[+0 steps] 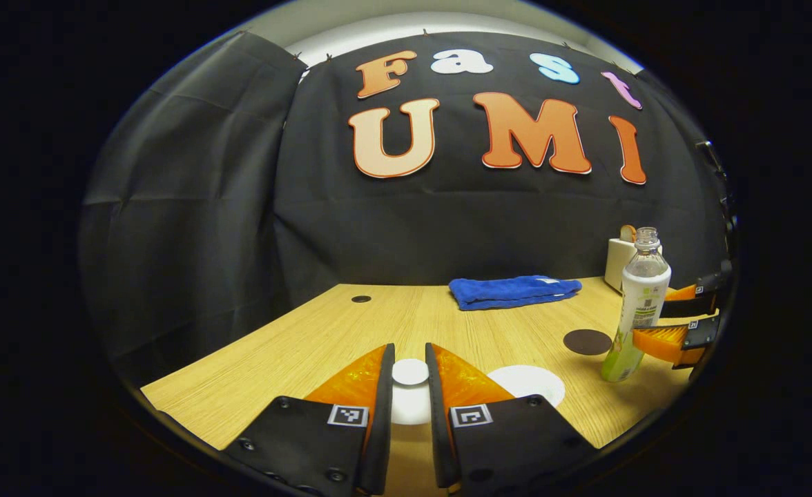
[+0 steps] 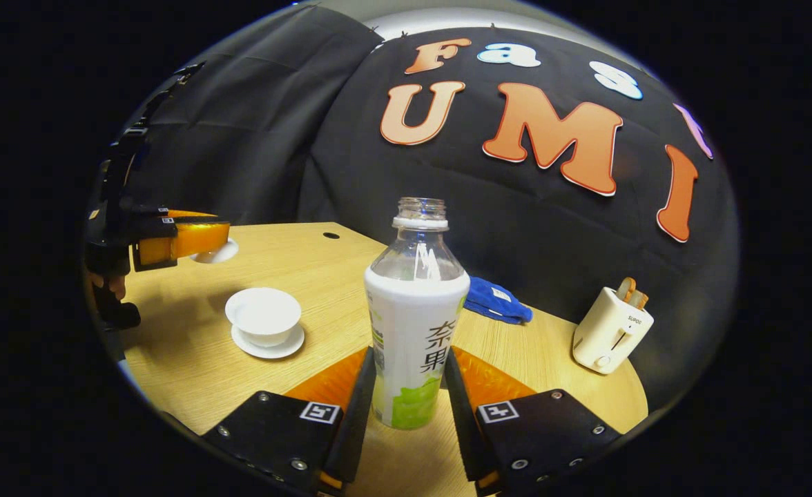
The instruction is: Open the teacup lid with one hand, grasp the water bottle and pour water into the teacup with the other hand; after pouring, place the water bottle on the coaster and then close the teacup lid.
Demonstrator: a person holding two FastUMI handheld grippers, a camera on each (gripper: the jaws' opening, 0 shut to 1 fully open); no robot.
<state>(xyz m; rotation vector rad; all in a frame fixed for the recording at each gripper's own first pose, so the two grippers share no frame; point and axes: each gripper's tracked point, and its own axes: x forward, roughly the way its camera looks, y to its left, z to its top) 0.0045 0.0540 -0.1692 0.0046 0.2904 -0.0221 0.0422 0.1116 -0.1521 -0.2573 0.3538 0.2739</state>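
Wooden tabletop [image 2: 192, 359] scene: the teacup [image 2: 263, 315] sits open on its saucer, off to the left of the right gripper [image 2: 409, 386], whose jaws are clamped on the uncapped water bottle [image 2: 416, 324]. Left gripper [image 1: 409, 386] has its jaws pinching the white lid [image 1: 410, 373], lifted clear. So lid-off and grab look done; pouring, parking the bottle on the dark coaster [image 1: 587, 342] and re-lidding are left.

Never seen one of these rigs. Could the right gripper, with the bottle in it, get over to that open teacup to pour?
Probably yes. The right gripper holds the water bottle, the teacup stands uncovered to its left across bare table, and the left gripper keeps the lid off to the side.
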